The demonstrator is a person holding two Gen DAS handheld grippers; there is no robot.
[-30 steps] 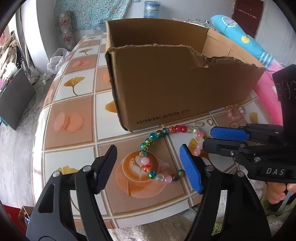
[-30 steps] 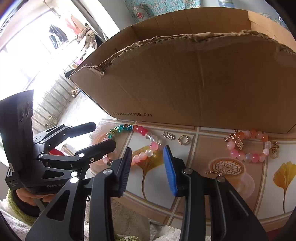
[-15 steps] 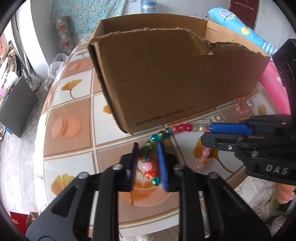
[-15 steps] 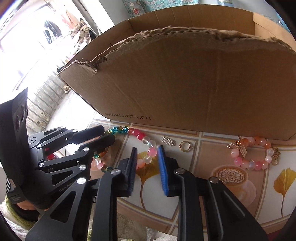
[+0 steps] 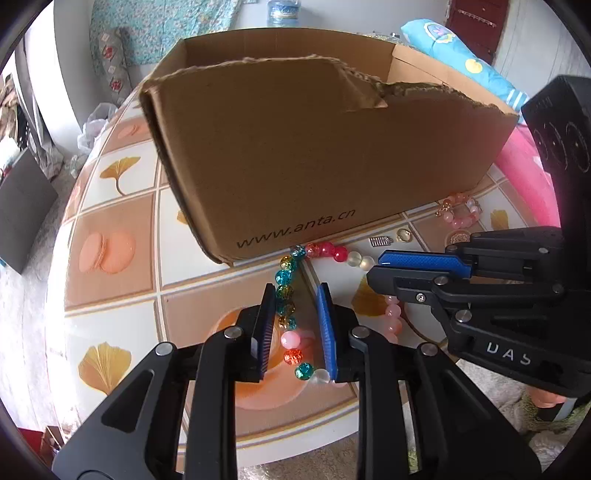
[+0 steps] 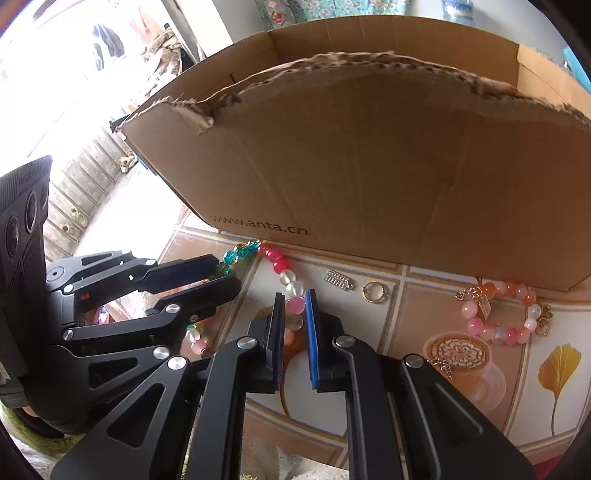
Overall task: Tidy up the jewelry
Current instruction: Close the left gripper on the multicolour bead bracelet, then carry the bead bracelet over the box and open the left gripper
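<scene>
Both grippers, left gripper (image 5: 295, 325) and right gripper (image 6: 294, 319), pinch the multicolored bead bracelet (image 5: 286, 291) mid-frame; we fear pulling apart snaps its string.

A round table (image 5: 110, 206) carries a tiled print of ginkgo leaves, macarons and latte cups. Beyond its far edge stand a water bottle (image 5: 283, 13) and a floral cloth (image 5: 162, 26). A blue bolster (image 5: 461, 62) and a pink cushion (image 5: 528, 177) lie past the right edge. A white plastic bag (image 5: 94, 123) sits off the left edge, beside a dark panel (image 5: 22, 210).
</scene>
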